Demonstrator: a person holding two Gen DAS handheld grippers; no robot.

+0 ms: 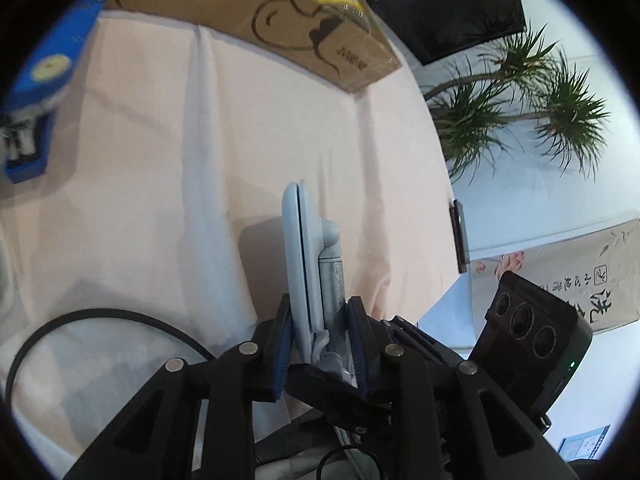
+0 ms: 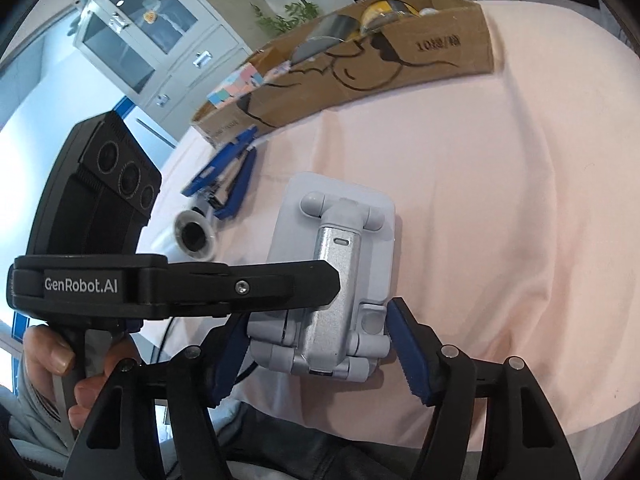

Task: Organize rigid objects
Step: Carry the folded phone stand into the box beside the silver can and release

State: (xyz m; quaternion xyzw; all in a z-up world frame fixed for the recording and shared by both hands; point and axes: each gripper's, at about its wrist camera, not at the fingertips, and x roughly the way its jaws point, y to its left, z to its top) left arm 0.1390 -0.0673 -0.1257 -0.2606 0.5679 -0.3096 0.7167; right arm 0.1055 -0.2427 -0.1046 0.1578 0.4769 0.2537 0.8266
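A folded grey phone stand (image 1: 310, 256) is held edge-on in my left gripper (image 1: 320, 344), whose blue pads are shut on its lower end above the pink tablecloth. In the right wrist view the same stand (image 2: 336, 264) shows its flat back and silver arm, with my left gripper reaching in from the left over it. My right gripper (image 2: 320, 356) is open, its blue pads (image 2: 408, 348) on either side of the stand's hinged base, just apart from it. A cardboard box (image 2: 360, 64) holding several items stands at the table's far side.
A blue stapler (image 2: 228, 176) and a roll of clear tape (image 2: 194, 236) lie left of the stand. The box (image 1: 280, 16) also shows at the top of the left wrist view, with a monitor (image 1: 448, 0) and a plant (image 1: 520, 100) beyond the table edge.
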